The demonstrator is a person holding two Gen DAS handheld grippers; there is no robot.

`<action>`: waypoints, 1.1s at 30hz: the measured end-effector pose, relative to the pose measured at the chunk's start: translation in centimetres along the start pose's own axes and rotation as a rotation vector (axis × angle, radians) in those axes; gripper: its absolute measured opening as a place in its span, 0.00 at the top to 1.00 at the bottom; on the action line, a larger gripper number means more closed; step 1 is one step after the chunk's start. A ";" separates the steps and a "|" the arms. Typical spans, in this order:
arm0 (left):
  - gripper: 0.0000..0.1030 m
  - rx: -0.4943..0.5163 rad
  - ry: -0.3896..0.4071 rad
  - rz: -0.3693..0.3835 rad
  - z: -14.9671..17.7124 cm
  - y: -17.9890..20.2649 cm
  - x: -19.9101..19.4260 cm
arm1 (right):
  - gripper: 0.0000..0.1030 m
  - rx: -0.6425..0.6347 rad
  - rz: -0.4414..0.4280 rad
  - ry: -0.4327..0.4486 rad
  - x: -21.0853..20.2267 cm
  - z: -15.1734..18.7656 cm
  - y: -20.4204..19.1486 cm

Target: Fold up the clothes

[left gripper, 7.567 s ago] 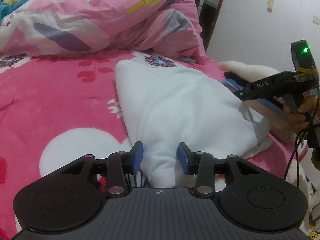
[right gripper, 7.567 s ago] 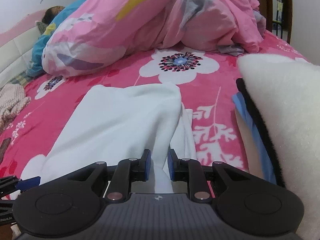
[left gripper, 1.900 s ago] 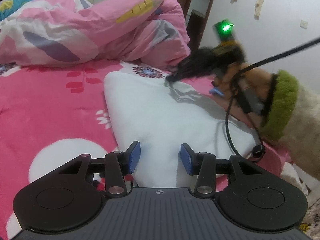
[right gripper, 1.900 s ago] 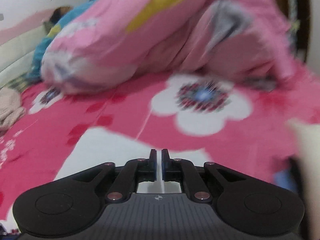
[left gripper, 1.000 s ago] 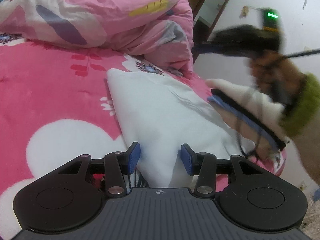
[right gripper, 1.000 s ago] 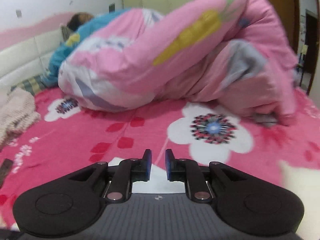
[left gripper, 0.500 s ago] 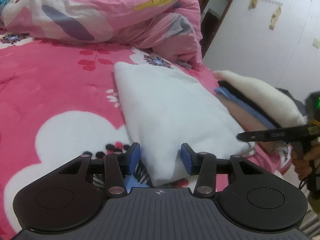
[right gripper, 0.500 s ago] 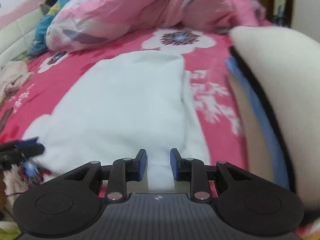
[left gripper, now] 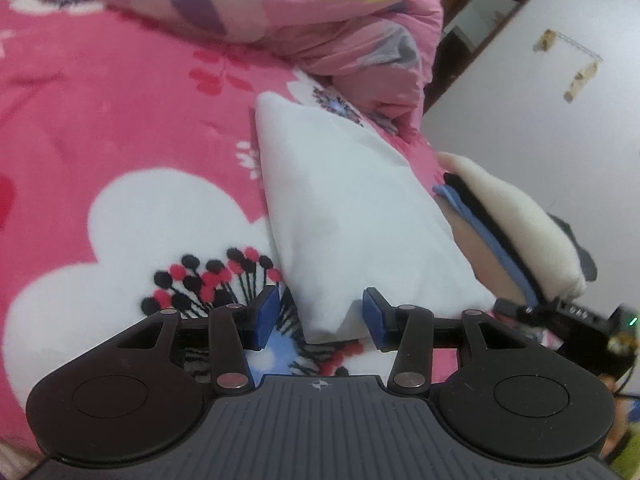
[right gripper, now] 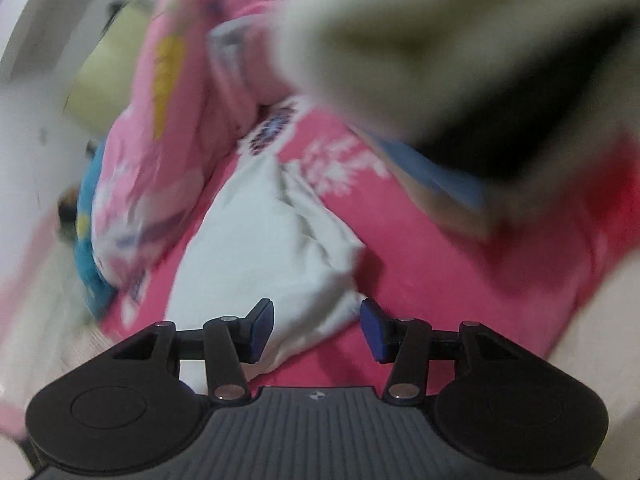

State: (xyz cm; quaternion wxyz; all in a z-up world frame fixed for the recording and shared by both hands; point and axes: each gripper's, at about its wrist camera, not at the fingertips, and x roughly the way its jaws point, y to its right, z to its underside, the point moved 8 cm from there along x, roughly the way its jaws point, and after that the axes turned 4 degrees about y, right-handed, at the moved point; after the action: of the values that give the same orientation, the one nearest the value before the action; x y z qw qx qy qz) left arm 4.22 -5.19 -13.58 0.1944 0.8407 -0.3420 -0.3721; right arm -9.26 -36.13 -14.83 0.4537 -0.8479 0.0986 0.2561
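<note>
Opening right tongs [right gripper: 317, 330] straddle the white garment [right gripper: 264, 240], unclamped.

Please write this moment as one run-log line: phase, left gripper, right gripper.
phase: regrasp folded white garment | left gripper: open, near corner between pads | right gripper: opening, garment edge between pads, not pressed

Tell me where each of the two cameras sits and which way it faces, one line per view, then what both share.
Left wrist: rides the left gripper, jaws apart, angled down over the near corner of the white folded garment on the pink bedspread; the right gripper shows at the right edge.
Right wrist: rides the right gripper, jaws opening, rolled and blurred, the garment's other near corner between them, unpressed.
Shared: the garment, the pink duvet, and the cream pile of clothes.
</note>
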 end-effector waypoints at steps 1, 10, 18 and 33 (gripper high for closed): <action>0.55 -0.009 -0.007 -0.001 0.1 -0.1 0.2 | 0.50 0.059 -0.012 -0.001 0.1 -0.1 0.8; 0.55 -0.088 -0.045 0.030 0.0 -0.1 2.1 | 0.43 0.240 -0.113 -0.046 2.4 -0.7 2.0; 0.75 -0.109 -0.013 0.019 -0.7 0.3 3.1 | 0.64 0.234 -0.125 -0.037 4.5 -0.9 0.7; 0.86 -0.090 0.046 0.032 -2.4 -1.2 -3.5 | 0.84 0.104 -0.183 -0.094 0.5 3.5 -4.7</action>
State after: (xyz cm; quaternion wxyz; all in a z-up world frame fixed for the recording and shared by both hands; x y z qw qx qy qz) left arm 4.89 -1.66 -10.99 0.2460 0.8337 -0.3339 -0.3647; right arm -8.18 -30.57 -13.29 0.5228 -0.8156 0.0124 0.2477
